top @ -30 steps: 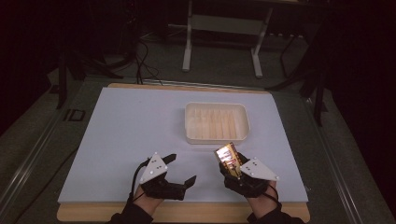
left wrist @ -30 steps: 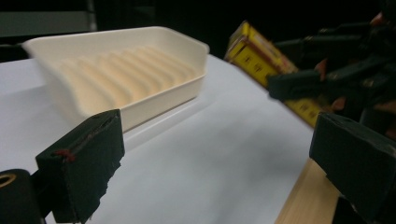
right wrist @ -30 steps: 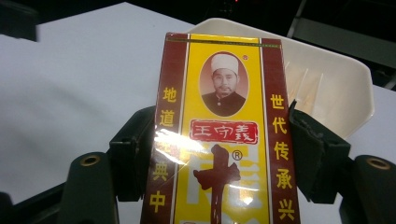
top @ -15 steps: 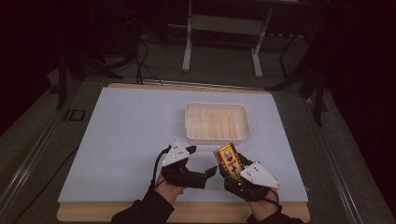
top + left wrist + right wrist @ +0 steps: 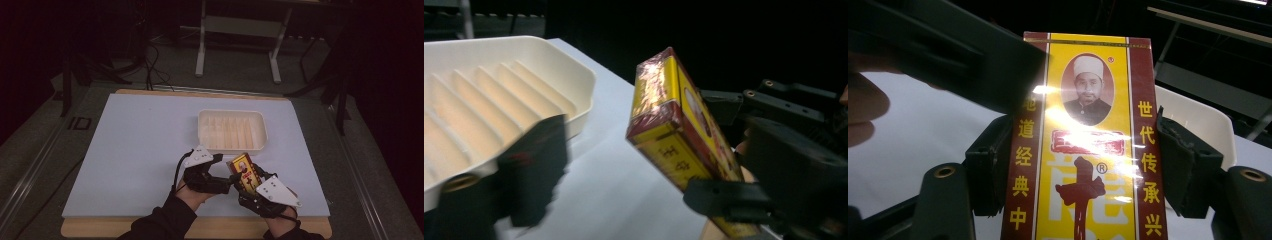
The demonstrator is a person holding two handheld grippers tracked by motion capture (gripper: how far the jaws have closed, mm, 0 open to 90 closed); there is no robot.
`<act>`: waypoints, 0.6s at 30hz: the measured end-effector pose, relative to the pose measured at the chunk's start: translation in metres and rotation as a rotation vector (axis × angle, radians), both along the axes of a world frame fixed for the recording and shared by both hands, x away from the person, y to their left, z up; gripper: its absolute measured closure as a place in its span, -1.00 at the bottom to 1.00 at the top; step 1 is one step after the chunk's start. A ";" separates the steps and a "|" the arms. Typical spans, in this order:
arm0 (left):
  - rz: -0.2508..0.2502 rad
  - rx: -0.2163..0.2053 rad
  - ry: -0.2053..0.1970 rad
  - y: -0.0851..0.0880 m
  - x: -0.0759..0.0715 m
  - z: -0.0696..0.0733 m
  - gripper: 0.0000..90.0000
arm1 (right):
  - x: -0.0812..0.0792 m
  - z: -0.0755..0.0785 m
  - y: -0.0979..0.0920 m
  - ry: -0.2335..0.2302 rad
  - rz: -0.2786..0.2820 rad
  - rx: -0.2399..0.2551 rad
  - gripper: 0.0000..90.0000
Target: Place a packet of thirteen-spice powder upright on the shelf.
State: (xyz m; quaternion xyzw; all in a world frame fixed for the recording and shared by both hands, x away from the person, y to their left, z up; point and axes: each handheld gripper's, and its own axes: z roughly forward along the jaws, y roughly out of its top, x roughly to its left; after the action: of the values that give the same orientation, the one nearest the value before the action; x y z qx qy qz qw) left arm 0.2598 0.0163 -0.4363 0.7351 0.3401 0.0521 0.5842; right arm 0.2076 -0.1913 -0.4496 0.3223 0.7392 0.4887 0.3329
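Note:
A yellow and red box (image 5: 242, 170) with a portrait and red characters stands tilted above the front of the table. My right gripper (image 5: 246, 184) is shut on its lower half; in the right gripper view (image 5: 1083, 167) both pads press its long sides. My left gripper (image 5: 226, 178) is right beside the box on the left. Its jaws have just been closing, and the box (image 5: 674, 130) sits between them. One blurred finger (image 5: 534, 170) is still apart from the box, so this gripper is open. A dark part of the left gripper (image 5: 948, 55) covers the box's upper left corner.
A cream ribbed tray (image 5: 231, 114) lies just beyond the two grippers, right of the middle of the pale blue table top (image 5: 135, 145). The table's wooden front edge (image 5: 100, 227) runs just below the person's hands. Dark stands and cables are on the floor behind.
My left gripper has moved right and a little away from the front edge, up to the box. The right gripper and the box have barely moved.

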 end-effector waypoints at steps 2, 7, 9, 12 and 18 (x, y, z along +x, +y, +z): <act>-0.003 -0.015 0.027 -0.003 0.003 -0.001 -0.49 | 0.000 0.000 -0.001 -0.001 -0.003 0.004 -0.30; -0.021 -0.067 0.079 -0.009 0.009 -0.004 -0.22 | 0.002 0.000 -0.001 0.003 -0.007 0.013 -0.30; -0.035 -0.074 0.091 -0.010 0.010 -0.005 -0.12 | 0.002 0.001 -0.001 0.006 -0.005 0.013 -0.30; -0.049 -0.064 0.086 -0.013 0.010 -0.003 0.05 | 0.003 0.000 -0.001 0.009 -0.005 0.014 -0.30; -0.038 -0.111 0.114 -0.011 0.012 -0.001 0.20 | 0.003 0.000 -0.001 0.005 -0.007 0.017 -0.30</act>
State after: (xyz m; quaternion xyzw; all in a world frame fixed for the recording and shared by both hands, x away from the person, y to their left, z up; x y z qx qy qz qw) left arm 0.2717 0.0055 -0.4377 0.7096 0.3612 -0.0202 0.6046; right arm 0.2110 -0.1923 -0.4501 0.3287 0.7348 0.4930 0.3300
